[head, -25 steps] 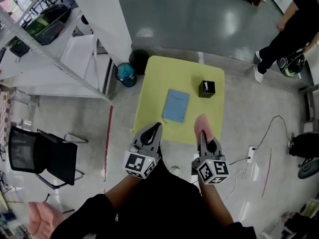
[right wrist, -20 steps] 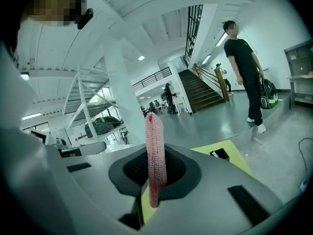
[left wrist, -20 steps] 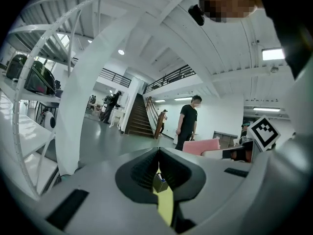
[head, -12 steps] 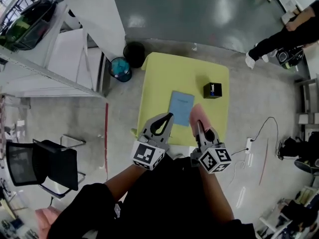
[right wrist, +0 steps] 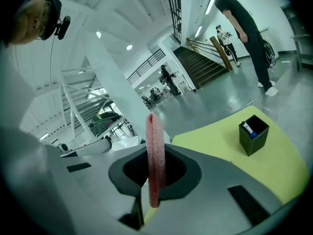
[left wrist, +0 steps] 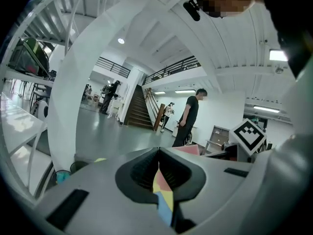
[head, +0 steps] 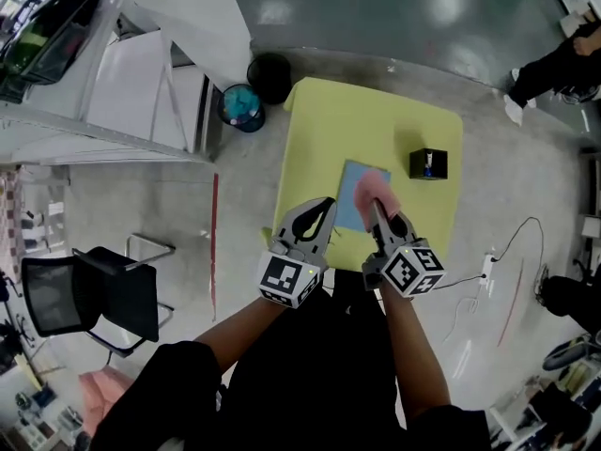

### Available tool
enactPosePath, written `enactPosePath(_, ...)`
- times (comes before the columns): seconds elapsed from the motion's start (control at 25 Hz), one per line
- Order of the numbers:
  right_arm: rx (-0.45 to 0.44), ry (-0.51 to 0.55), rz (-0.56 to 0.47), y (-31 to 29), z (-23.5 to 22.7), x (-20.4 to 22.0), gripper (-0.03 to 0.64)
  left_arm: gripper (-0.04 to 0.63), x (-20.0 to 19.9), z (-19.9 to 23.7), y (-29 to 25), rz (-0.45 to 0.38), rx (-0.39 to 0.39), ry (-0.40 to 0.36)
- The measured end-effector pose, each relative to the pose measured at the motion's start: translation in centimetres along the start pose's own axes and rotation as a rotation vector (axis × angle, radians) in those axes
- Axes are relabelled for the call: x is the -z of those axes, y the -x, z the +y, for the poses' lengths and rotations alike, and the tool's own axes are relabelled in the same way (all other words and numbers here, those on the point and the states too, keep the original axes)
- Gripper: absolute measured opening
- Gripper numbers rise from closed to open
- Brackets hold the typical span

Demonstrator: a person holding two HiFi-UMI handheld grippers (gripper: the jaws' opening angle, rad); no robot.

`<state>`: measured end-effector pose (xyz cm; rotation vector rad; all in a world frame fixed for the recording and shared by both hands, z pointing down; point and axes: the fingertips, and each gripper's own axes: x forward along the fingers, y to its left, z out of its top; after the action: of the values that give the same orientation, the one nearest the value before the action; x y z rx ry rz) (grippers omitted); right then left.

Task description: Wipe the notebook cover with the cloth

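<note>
Cloth [head: 374, 188], clamped in the right gripper [head: 377, 212], now hangs over the notebook [head: 350, 198] — left gripper [head: 325, 207], clenched empty, beside it; wiping looks imminent.

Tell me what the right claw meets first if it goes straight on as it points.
Probably the blue notebook: the right claw, shut on the pink cloth, points across it. Height is unclear; the black box sits off to the side.

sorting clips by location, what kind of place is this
Probably a big open indoor hall used as a workshop or lab: glossy floor, a wide staircase up to a railed gallery, metal racks, and a lone small table in the open.
</note>
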<state>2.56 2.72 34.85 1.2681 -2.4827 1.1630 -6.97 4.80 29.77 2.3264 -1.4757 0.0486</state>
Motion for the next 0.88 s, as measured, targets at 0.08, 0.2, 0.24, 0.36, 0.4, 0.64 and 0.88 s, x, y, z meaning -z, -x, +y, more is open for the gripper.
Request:
enactPosePath(0.08, -0.010, 0.010, 0.036, -1.9, -1.0, 0.9, 0.038, 0.015, 1.1, 0.1, -0.8, 0.013, -0.009, 0.007)
enactPosePath(0.2, -0.021, 0.000, 0.085, -4.4, -2.2, 2.5, 0.038, 0.015, 2.7, 0.7, -1.8, 0.042, -0.036, 0.013)
enactPosePath(0.24, -0.024, -0.005, 0.099, -5.1, -2.7, 3.0, 0.038, 0.015, 3.2, 1.0, -2.3, 0.050, -0.045, 0.017)
enactPosePath(0.36, -0.047, -0.017, 0.145, -7.6, -4.1, 4.5, 0.038, 0.015, 4.8, 2.0, -3.9, 0.071, -0.069, 0.025)
enactPosePath(0.4, -0.057, -0.017, 0.161, -8.3, -4.4, 5.0, 0.038, 0.015, 5.3, 2.3, -4.3, 0.077, -0.076, 0.027)
enactPosePath(0.64, -0.075, -0.026, 0.253, -11.9, -6.7, 8.9, 0.038, 0.015, 8.5, 4.5, -6.0, 0.102, -0.132, 0.060)
enactPosePath(0.88, -0.063, -0.135, 0.303, -15.1, -10.7, 11.6, 0.038, 0.015, 10.6, 6.4, -7.6, 0.108, -0.183, 0.089)
